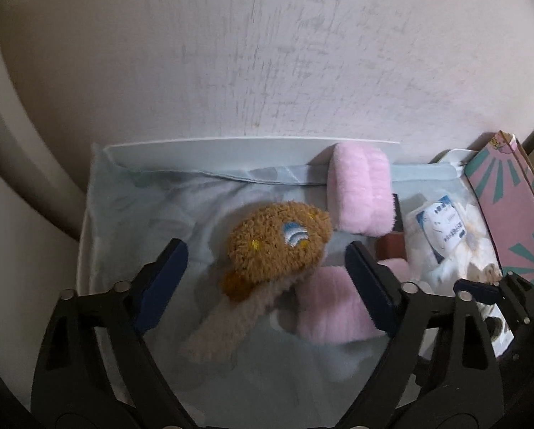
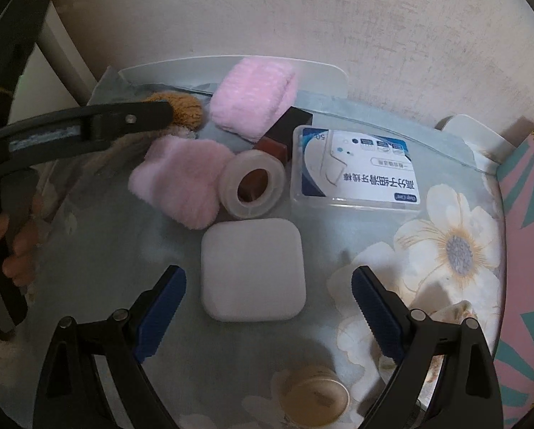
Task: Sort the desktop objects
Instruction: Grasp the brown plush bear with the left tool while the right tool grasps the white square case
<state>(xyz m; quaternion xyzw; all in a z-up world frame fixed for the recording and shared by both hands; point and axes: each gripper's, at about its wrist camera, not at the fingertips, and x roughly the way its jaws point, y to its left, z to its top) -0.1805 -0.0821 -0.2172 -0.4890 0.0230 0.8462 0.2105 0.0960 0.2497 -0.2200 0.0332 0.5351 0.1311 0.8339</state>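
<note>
My left gripper (image 1: 267, 275) is open, its fingers on either side of a brown plush toy (image 1: 277, 243) with a beige band, lying on the glass-topped table (image 1: 141, 214). Two pink plush pieces lie near it: one upright at the back (image 1: 359, 193), one low beside the right finger (image 1: 331, 307). My right gripper (image 2: 268, 307) is open around a white rounded-square case (image 2: 252, 268). Behind the case are a clear tape roll (image 2: 252, 186), a floss-pick box (image 2: 356, 171), dark red-brown blocks (image 2: 284, 132) and the pink pieces (image 2: 181, 186).
A pink and teal patterned box (image 2: 527, 250) stands along the right edge. A round beige tin (image 2: 315, 397) lies near the front. A grey wall (image 1: 267, 53) backs the table. The left gripper (image 2: 88, 125) reaches in from the left in the right wrist view.
</note>
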